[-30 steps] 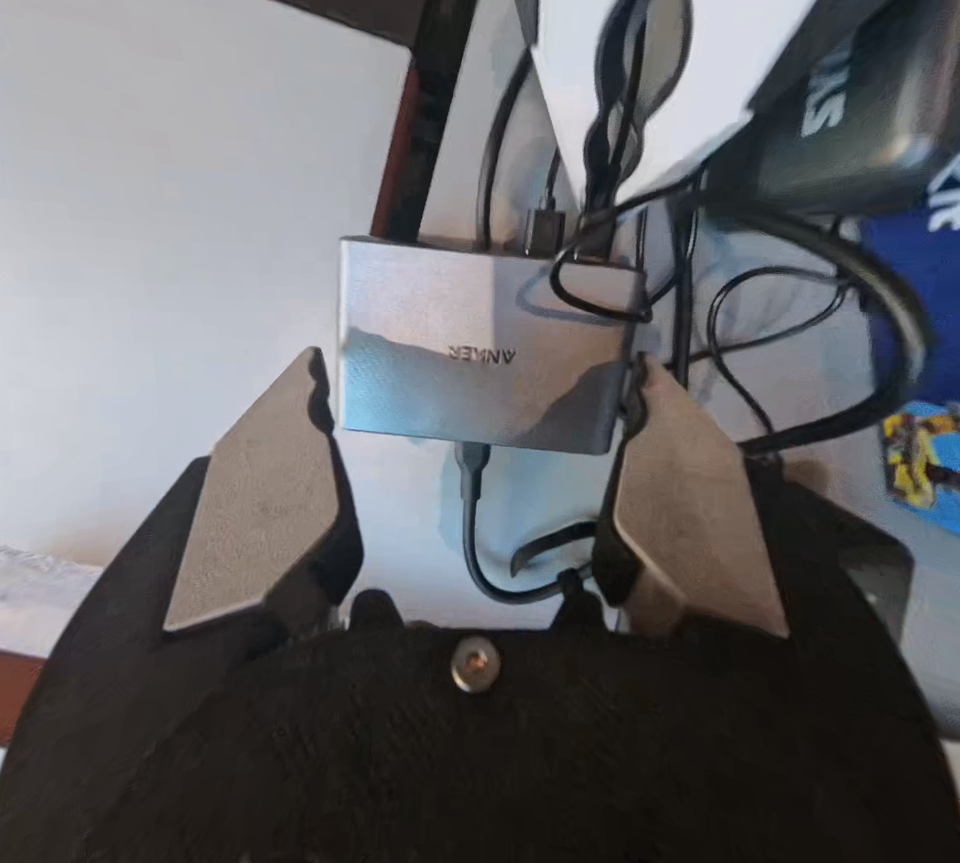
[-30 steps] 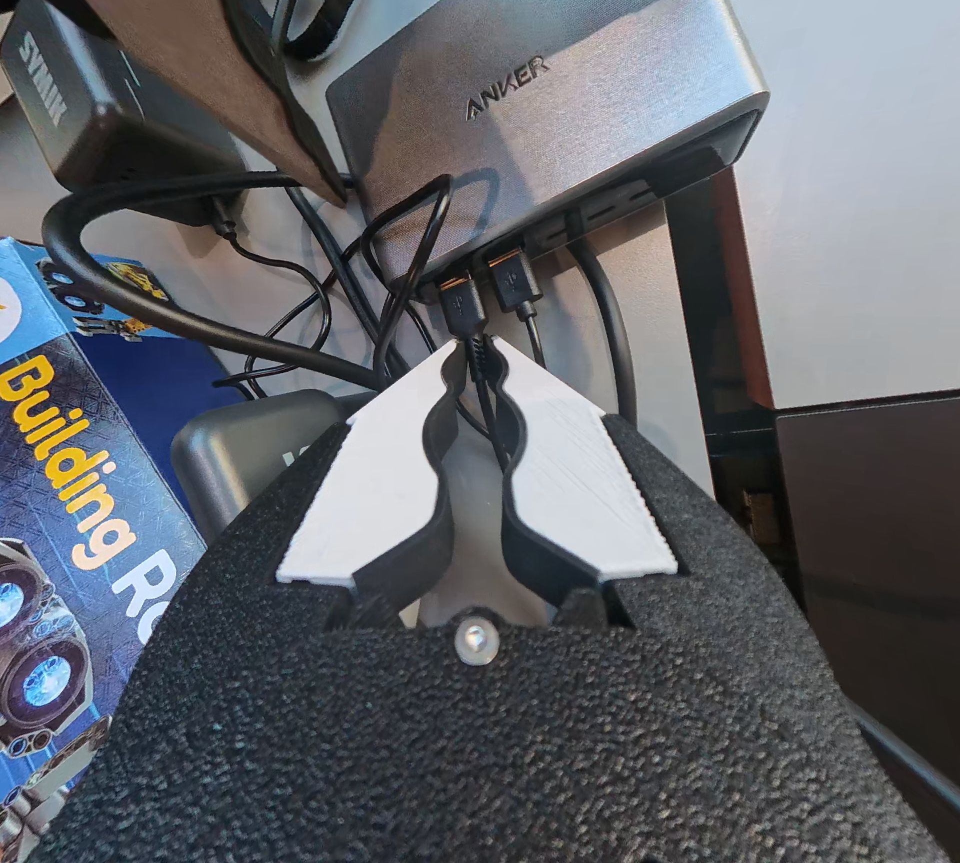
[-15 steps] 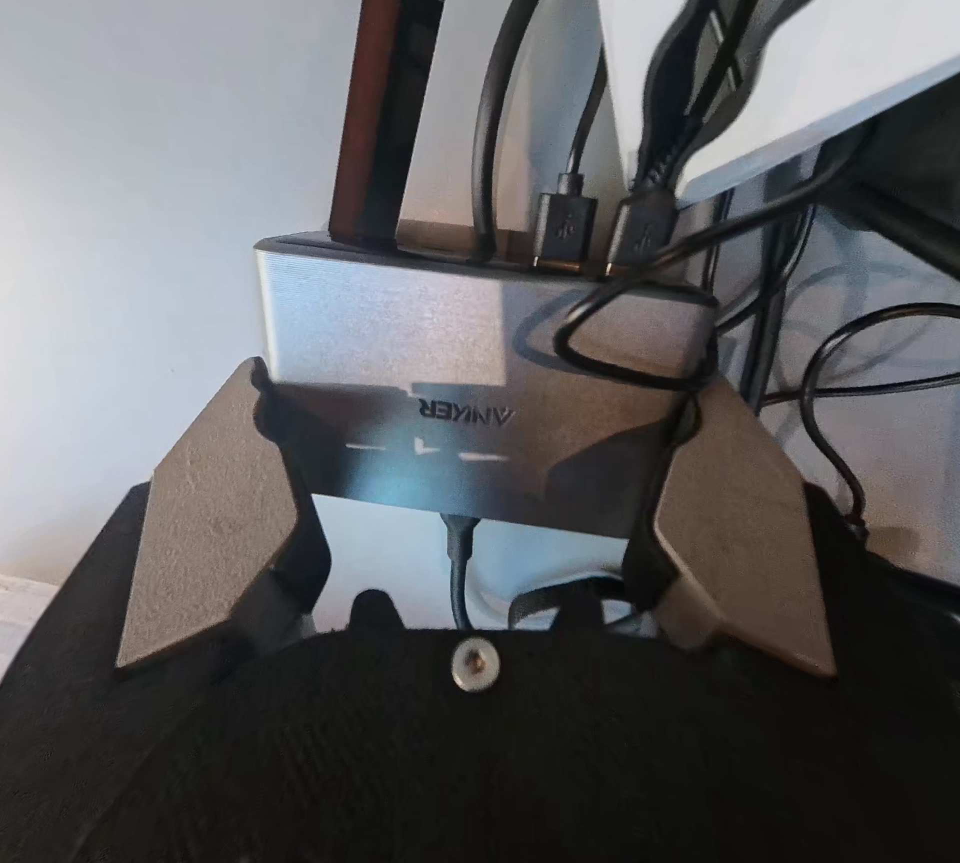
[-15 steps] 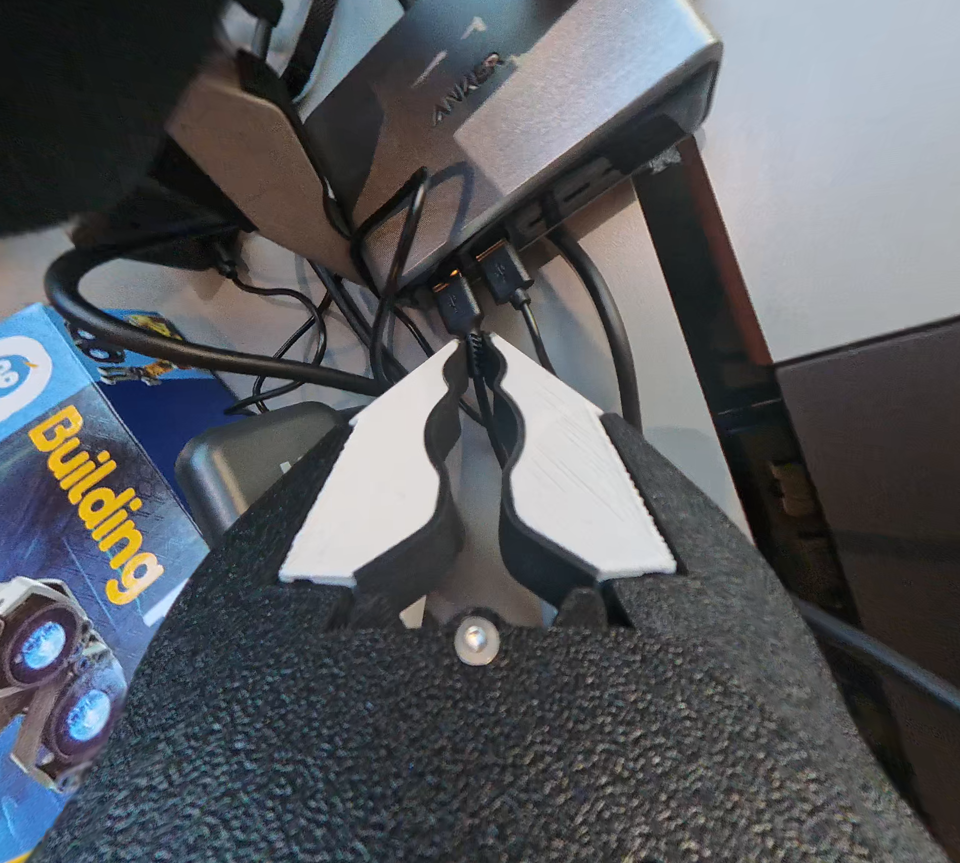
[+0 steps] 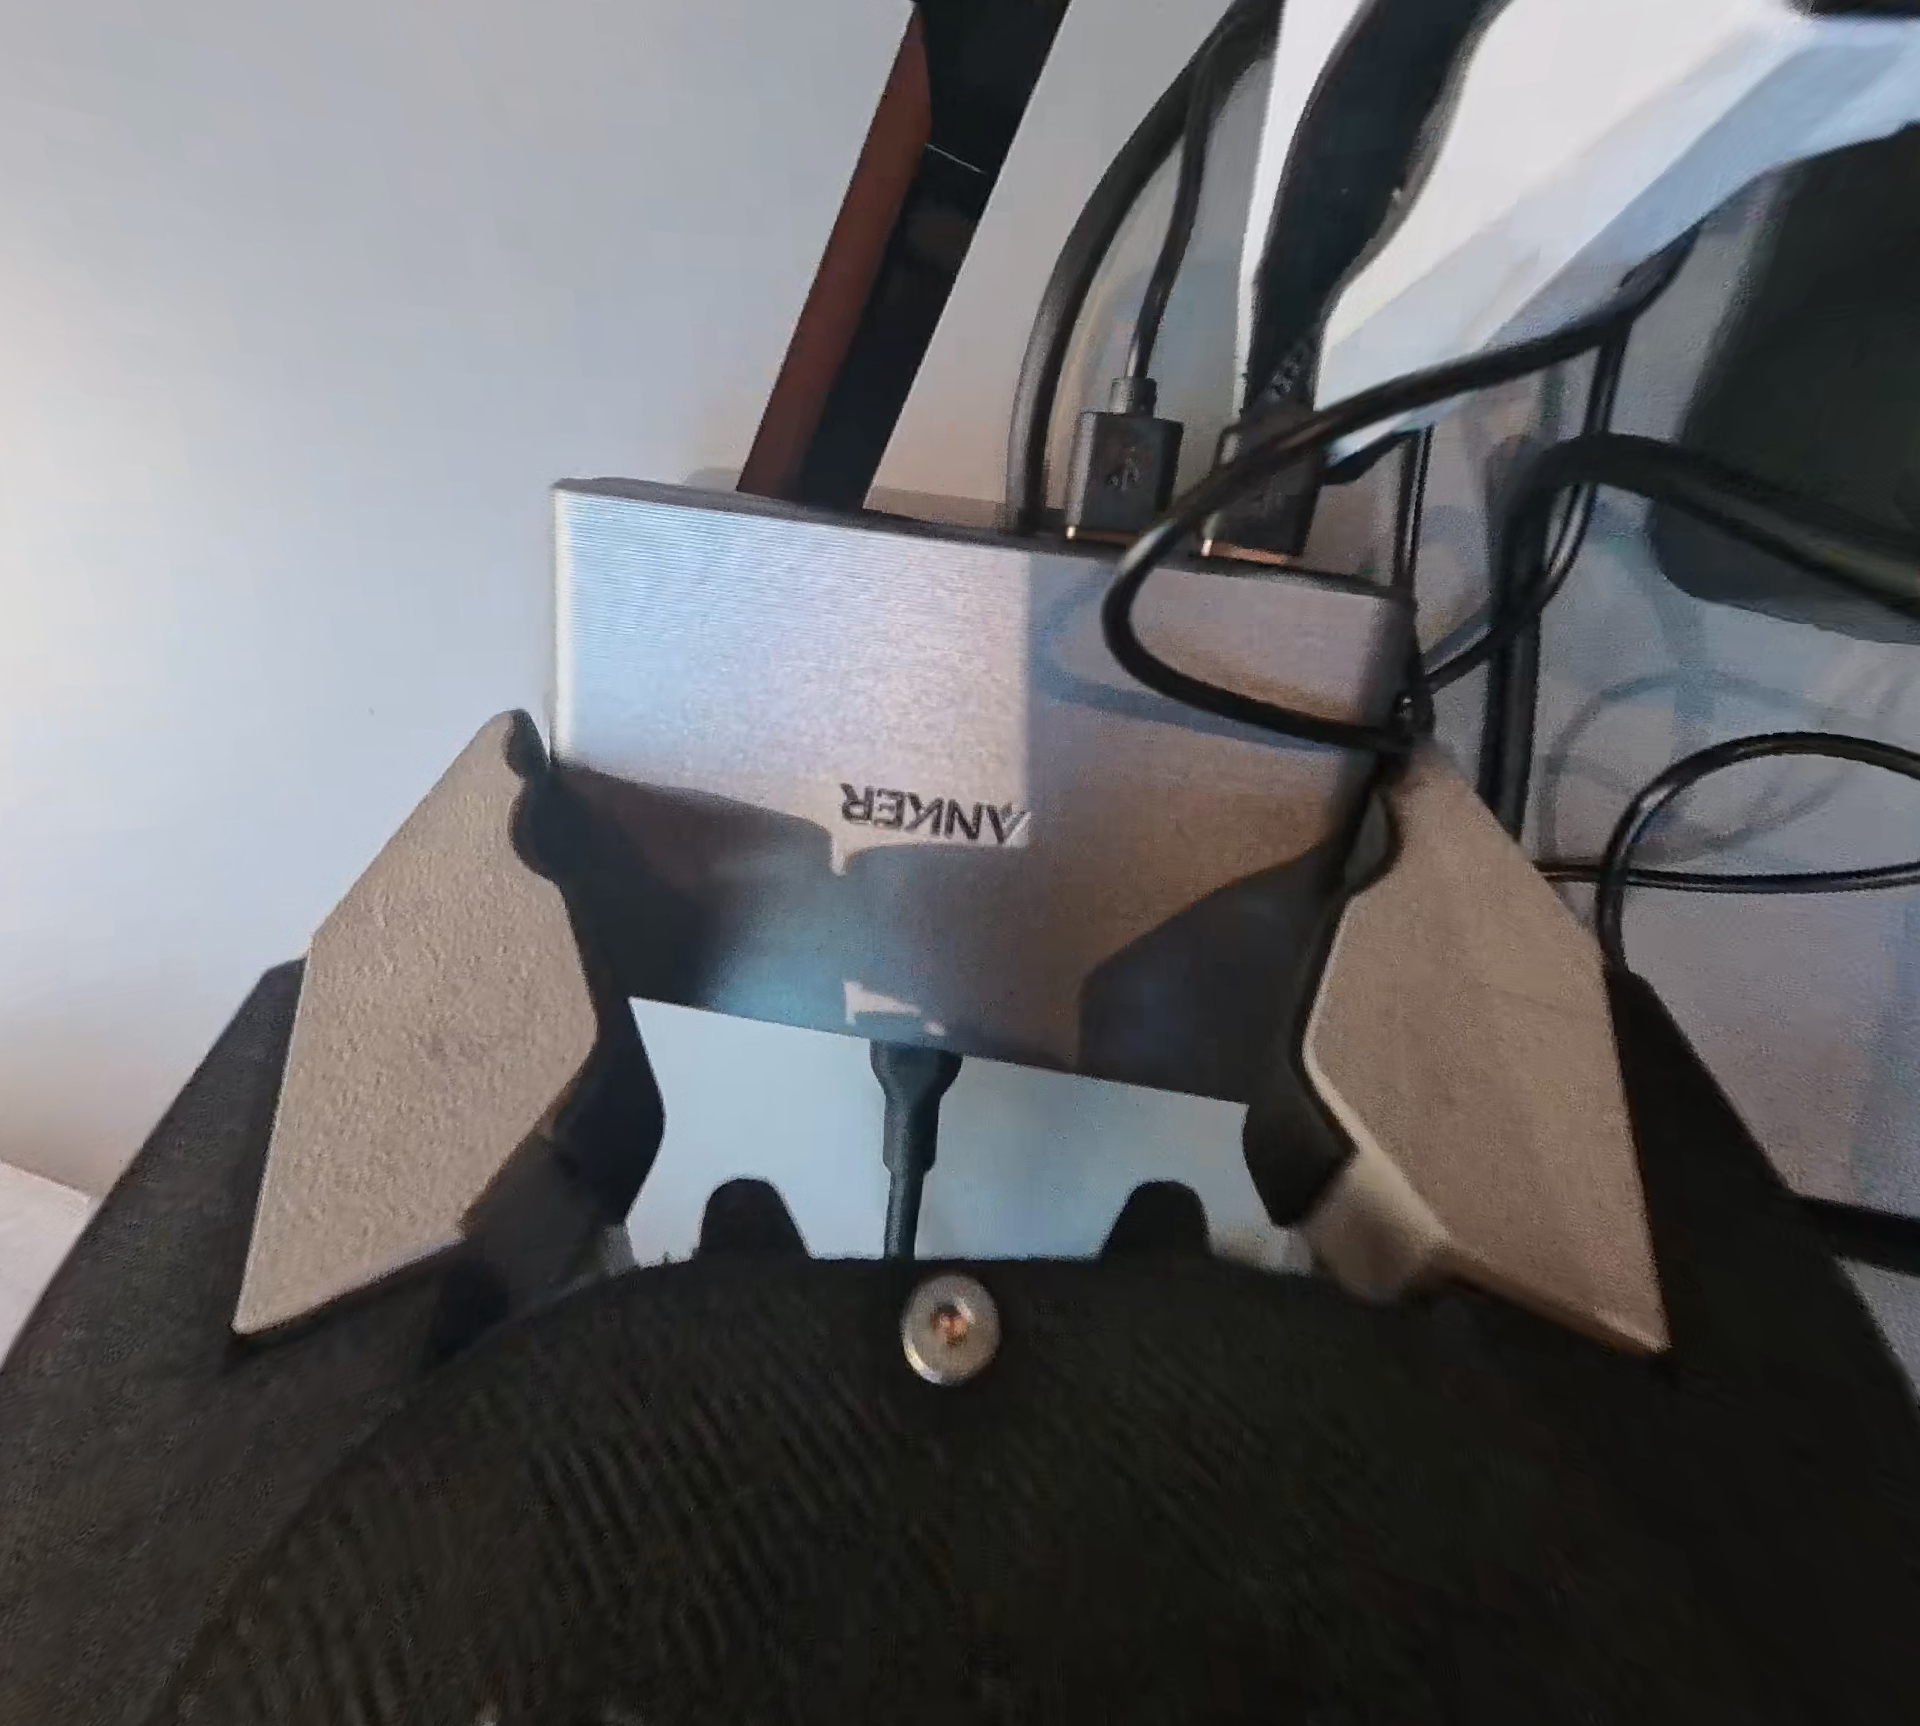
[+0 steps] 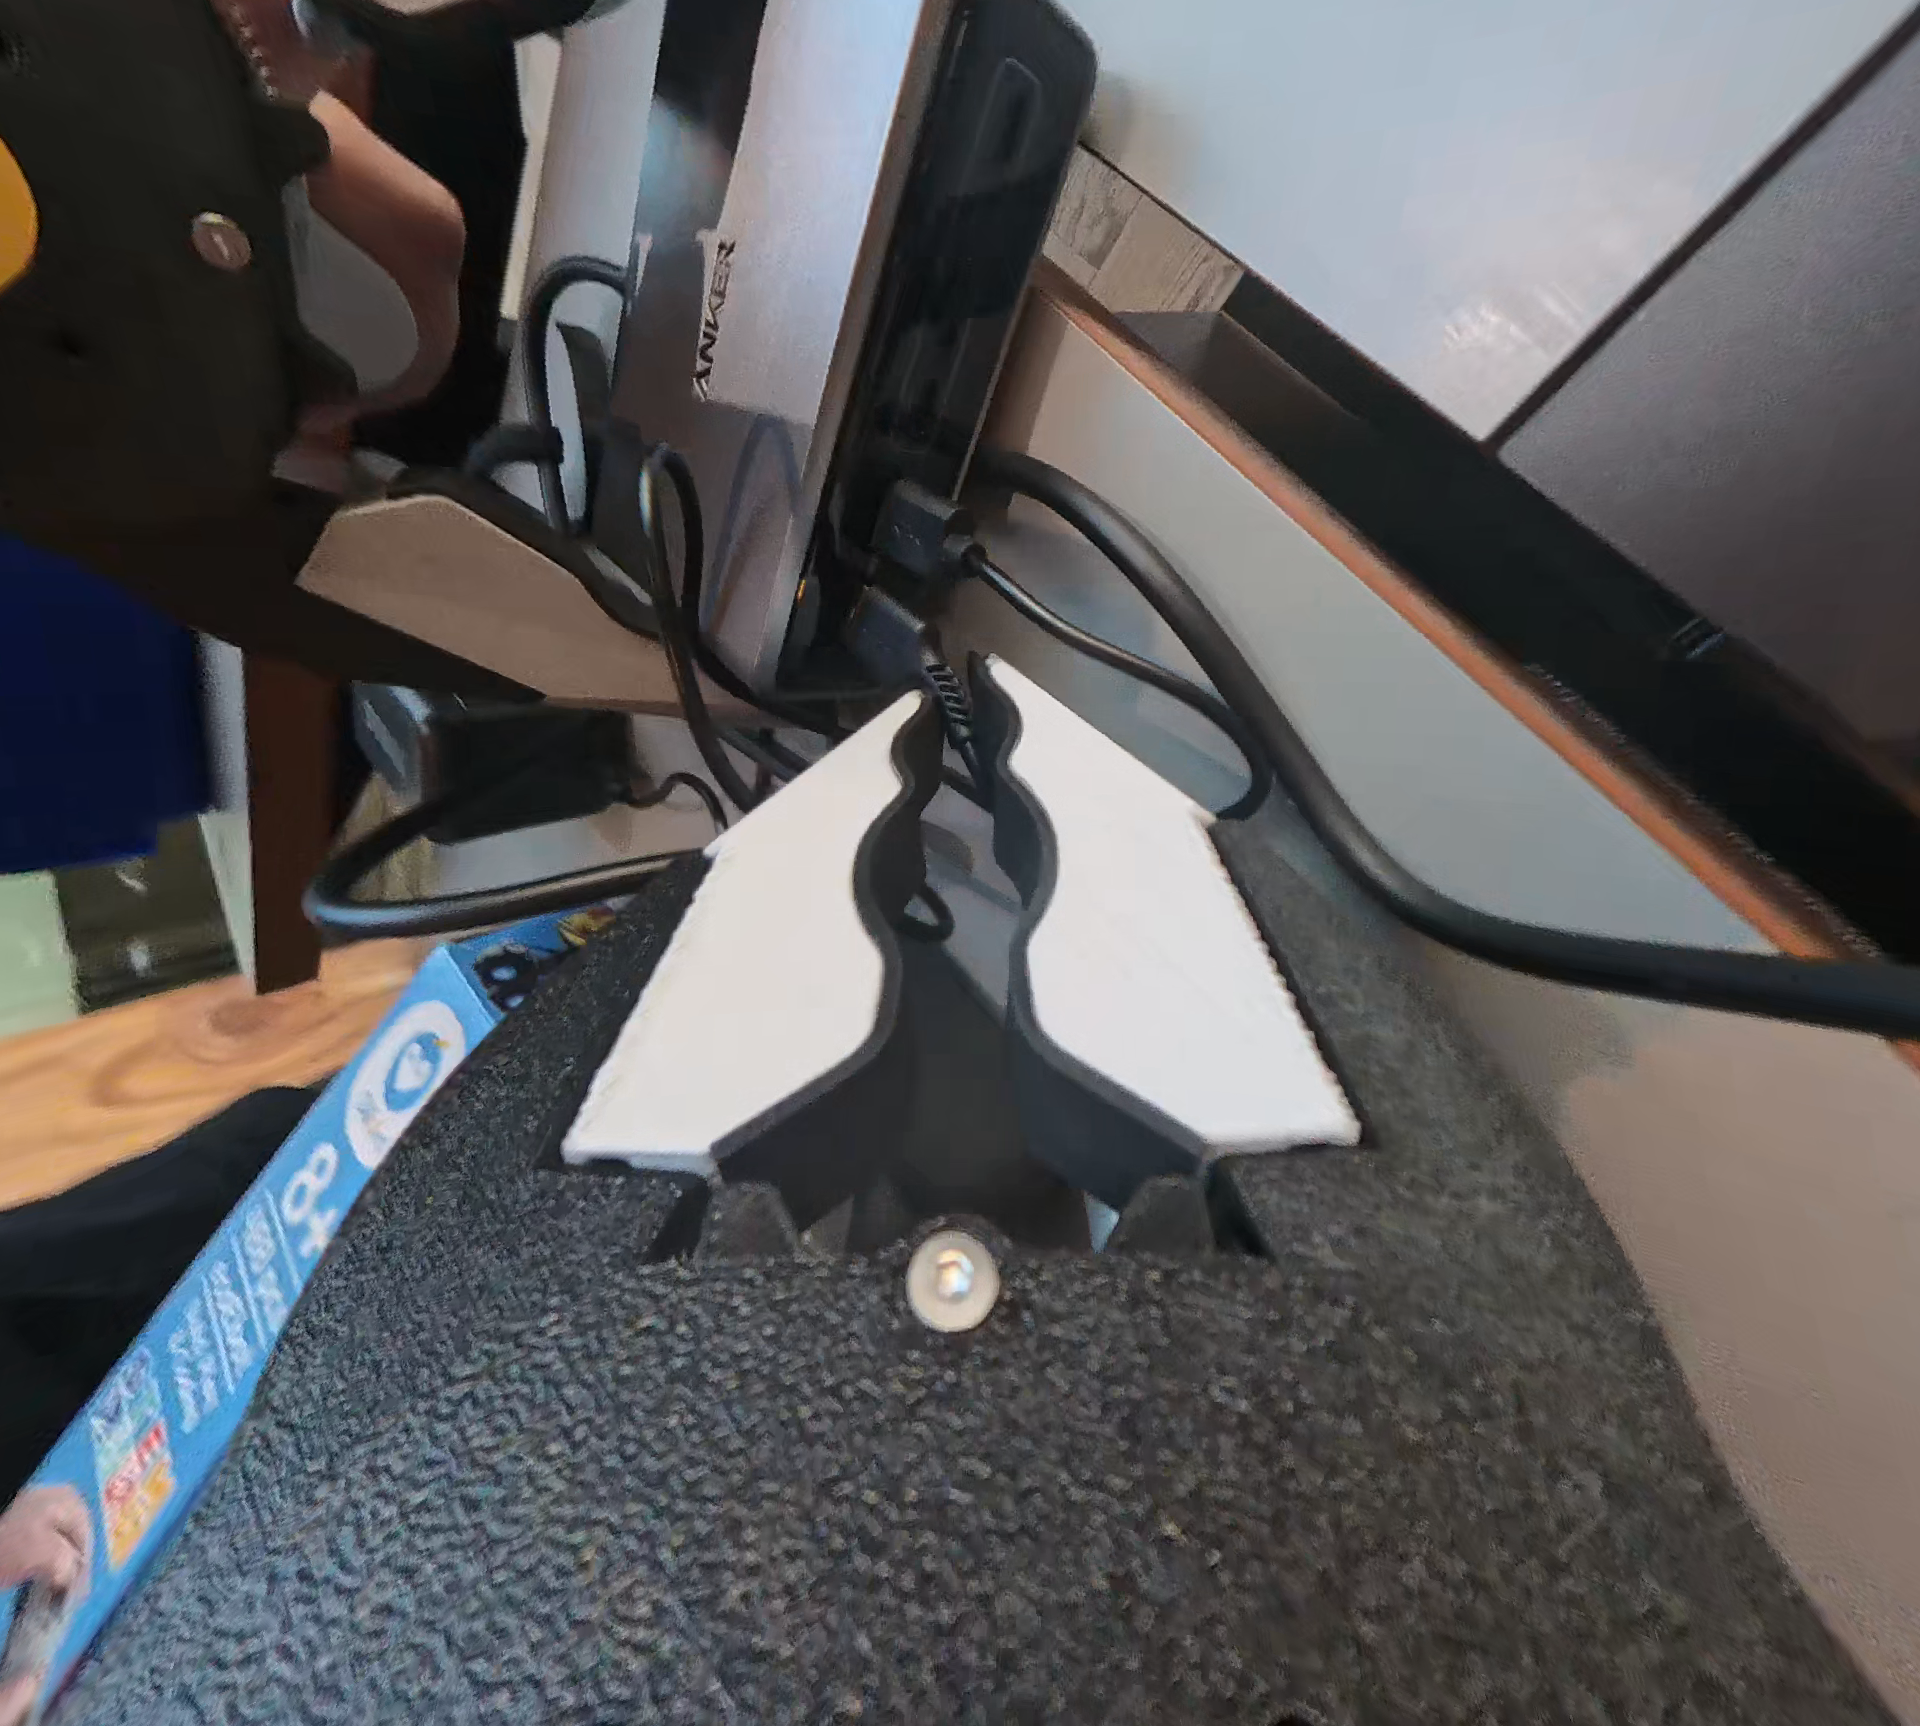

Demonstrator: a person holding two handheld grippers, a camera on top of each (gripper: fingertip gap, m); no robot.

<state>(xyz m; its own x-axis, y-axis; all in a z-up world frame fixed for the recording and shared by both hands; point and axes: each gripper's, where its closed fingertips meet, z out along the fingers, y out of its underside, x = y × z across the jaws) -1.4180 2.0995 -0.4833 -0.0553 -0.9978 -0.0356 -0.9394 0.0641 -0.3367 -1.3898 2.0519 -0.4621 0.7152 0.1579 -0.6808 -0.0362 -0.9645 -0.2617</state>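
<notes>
Left wrist view: left gripper clamped across the grey metal hub, one grey finger on each short side. Hub sits dead centre of frame, between the fingertips. Brushed aluminium slab, rounded corners, dark lettering on the top face, lower half in shadow. One black cable exits its near edge at 6 o'clock, running back toward the gripper body. Far edge at 12 to 1 o'clock: two black USB plugs seated side by side, plus a thicker black lead to their left. A thin black wire loops over the hub's top face at 2 o'clock. White-fingered right gripper comes in from 12 o'clock, blurred, tips at the right-hand plug's cable. White desk surface fills the 9 o'clock side.

Right wrist view: right gripper closed to a narrow slit, pinching a thin black plug cable just behind its strain relief. Hub at 11 o'clock, seen edge-on and tilted, black port face toward the desk edge. Left gripper holds it, fingers at 10 and 12 o'clock. A blue printed box lies at 8 o'clock. Thick black cable runs off to 3 o'clock.
</notes>
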